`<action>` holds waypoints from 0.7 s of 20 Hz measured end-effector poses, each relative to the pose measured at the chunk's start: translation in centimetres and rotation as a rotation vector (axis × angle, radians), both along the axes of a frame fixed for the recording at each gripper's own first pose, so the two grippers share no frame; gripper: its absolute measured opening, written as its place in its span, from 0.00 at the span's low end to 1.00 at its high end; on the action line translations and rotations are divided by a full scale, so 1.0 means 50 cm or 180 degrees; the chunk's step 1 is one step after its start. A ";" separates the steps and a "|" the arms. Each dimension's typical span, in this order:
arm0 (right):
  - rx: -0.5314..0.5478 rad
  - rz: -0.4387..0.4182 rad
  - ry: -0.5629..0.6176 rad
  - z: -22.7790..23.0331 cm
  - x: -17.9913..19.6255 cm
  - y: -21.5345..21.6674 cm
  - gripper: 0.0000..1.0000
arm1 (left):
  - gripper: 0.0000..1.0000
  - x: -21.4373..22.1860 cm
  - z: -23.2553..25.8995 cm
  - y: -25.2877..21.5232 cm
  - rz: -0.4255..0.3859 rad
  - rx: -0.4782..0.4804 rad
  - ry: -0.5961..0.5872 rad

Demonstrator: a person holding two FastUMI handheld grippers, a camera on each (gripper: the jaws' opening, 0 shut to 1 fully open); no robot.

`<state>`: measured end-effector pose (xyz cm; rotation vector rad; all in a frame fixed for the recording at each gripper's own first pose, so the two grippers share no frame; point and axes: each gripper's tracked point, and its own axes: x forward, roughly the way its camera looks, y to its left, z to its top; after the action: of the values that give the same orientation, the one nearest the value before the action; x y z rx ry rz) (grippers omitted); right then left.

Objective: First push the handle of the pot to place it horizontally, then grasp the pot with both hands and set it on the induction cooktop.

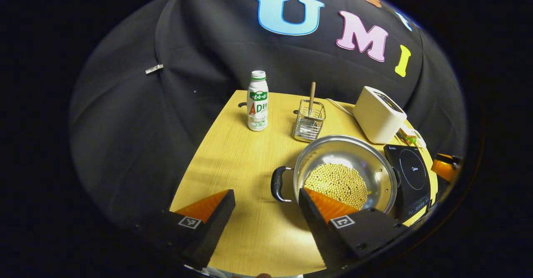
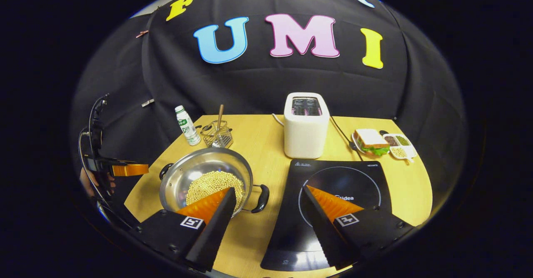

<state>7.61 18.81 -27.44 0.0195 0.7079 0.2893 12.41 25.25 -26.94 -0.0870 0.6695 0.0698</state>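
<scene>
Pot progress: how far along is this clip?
Done: unclear whether the handle push has happened; the pot, full of beans, sits on the table with handles out to its sides. In hand: nothing; left gripper and right gripper both hover with jaws open. Left: grasp the pot, set it on the induction cooktop.

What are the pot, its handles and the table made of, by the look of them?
The pot looks like polished steel: a bright silver wall with mirror-like reflections. Its handles look like glossy black plastic, though that is a guess from the shine. The table shows a pale yellow wood grain with a smooth matt finish; whether it is solid wood or laminate cannot be told.
</scene>
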 end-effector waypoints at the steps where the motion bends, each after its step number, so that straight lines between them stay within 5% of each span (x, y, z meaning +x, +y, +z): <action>1: 0.0005 0.0032 0.0058 -0.018 0.005 0.012 0.99 | 0.96 0.009 -0.006 -0.004 -0.0016 -0.0046 0.0005; 14: 0.0178 -0.0146 0.0813 -0.196 0.025 0.071 0.99 | 0.96 0.120 -0.097 -0.051 -0.0271 -0.0448 0.0062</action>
<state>8.85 22.37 -37.26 0.1275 0.9514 0.2651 18.39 22.68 -31.78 -0.1933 0.6964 -0.0585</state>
